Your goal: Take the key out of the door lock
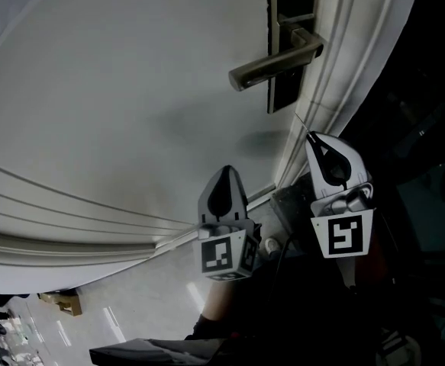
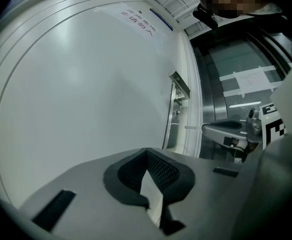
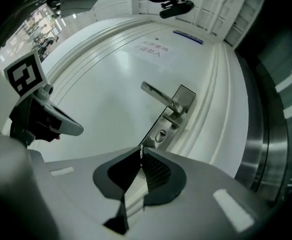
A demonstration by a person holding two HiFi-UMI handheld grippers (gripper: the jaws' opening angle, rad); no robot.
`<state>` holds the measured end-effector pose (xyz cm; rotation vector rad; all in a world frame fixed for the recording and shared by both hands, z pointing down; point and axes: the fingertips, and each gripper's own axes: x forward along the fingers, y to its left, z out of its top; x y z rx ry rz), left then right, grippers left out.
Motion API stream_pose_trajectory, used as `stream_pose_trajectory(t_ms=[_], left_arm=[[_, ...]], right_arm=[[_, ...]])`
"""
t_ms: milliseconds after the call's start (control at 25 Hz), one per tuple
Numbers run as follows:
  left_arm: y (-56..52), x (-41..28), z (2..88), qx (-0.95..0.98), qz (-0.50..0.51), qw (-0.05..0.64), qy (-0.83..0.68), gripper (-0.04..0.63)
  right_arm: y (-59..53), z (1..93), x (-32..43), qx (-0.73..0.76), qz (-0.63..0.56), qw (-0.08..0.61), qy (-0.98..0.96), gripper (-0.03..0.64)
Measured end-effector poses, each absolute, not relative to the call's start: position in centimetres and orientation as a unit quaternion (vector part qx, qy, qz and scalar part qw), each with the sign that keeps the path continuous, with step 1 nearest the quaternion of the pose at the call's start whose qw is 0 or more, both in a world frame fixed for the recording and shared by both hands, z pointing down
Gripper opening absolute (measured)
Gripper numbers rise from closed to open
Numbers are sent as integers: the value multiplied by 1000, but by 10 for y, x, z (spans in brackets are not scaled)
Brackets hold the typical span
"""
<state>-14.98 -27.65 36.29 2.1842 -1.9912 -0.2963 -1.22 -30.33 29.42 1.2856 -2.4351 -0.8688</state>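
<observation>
Right tongs (image 3: 140,158) clamp the key (image 3: 141,149) at lower centre of the right gripper view, apart from the lock (image 3: 161,134) under the door handle (image 3: 158,95); left tongs (image 2: 146,151) together, empty.

No print can be read: the paper sign (image 3: 153,48) stuck on the white door (image 3: 105,79) carries a few characters too small to make out.

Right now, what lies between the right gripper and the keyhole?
Nothing: the right gripper view shows the key pinched in the right gripper, a bare gap short of the keyhole.
</observation>
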Motion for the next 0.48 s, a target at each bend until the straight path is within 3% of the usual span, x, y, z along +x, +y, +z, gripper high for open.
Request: stream_pose_trajectory(t_ms=[480], left_arm=[[-279, -124, 363, 771, -63, 63, -630, 0]], right_arm=[[-291, 325, -19, 383, -22, -21, -923, 12]])
